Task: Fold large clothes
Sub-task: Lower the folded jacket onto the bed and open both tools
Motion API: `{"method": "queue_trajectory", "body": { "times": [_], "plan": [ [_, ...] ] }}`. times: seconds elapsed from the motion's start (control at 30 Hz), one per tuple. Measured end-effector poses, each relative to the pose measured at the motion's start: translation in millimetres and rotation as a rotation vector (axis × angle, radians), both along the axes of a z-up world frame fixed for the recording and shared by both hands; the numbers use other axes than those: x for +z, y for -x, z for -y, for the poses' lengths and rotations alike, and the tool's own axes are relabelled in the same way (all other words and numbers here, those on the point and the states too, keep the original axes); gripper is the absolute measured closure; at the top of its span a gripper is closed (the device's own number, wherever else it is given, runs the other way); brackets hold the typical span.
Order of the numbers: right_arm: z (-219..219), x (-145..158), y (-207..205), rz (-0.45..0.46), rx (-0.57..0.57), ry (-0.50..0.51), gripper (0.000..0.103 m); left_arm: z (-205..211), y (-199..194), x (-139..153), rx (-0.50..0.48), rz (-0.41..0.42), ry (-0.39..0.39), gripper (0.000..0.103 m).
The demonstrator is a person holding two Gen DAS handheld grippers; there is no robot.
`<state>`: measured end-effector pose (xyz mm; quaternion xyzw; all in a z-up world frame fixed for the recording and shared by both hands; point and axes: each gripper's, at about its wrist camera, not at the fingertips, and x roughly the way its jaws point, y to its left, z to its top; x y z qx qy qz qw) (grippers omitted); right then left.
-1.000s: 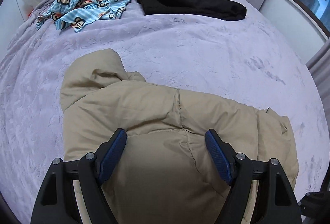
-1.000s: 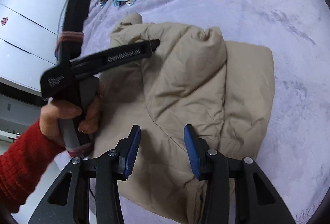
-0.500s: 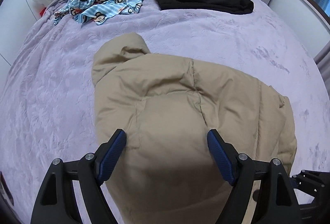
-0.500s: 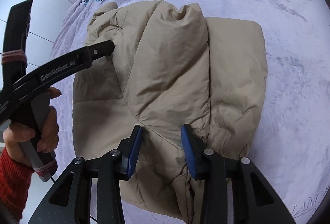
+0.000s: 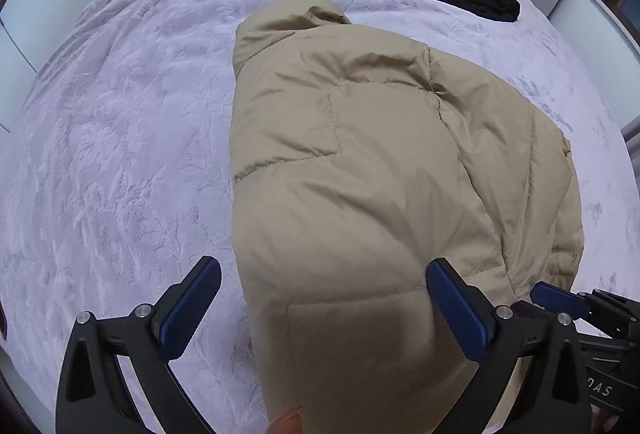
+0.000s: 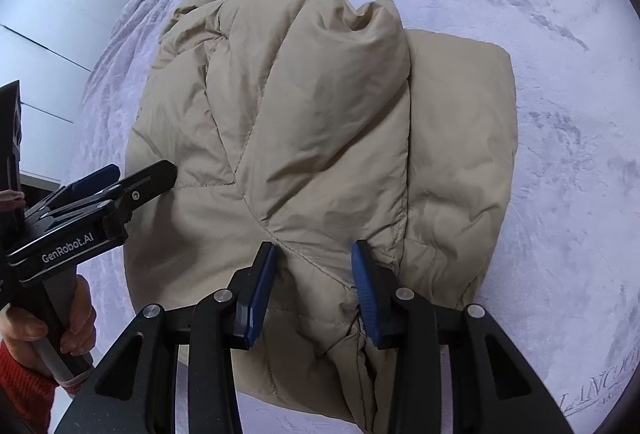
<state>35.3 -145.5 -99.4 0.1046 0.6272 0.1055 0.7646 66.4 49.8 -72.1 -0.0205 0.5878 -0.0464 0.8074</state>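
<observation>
1. The beige puffer jacket (image 6: 320,138) lies partly folded on the purple bedspread (image 5: 112,154), a sleeve laid over its body, probably to narrow it.
2. The right gripper (image 6: 314,288) pinches a ridge at the jacket's near hem, likely anchoring it.
3. The left gripper (image 5: 324,308) hangs over the jacket's near-left edge; its jaws have just been opening, gripping nothing, and the jacket sits further right in its view than a second ago.

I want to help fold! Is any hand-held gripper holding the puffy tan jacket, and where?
The right hand-held gripper pinches the tan jacket at its near edge. The left hand-held gripper has just opened wide and holds nothing.
</observation>
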Motion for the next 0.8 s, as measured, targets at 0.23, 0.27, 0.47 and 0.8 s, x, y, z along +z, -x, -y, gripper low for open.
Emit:
{"method": "queue_trajectory", "body": {
  "times": [0.23,0.27,0.47,0.8],
  "plan": [
    [0,16,7,0.017,-0.016,-0.016,0.059,-15,20,4,0.049,-0.037,0.016,0.000],
    [1,19,9,0.017,-0.017,-0.016,0.059,-17,24,7,0.052,-0.026,0.010,0.000],
    [14,17,27,-0.032,-0.066,-0.033,0.043,-22,46,6,0.062,-0.047,-0.001,0.000],
    [18,-34,41,-0.167,-0.126,0.009,0.044,-14,68,-23,0.037,-0.094,-0.046,0.000]
  ]
}}
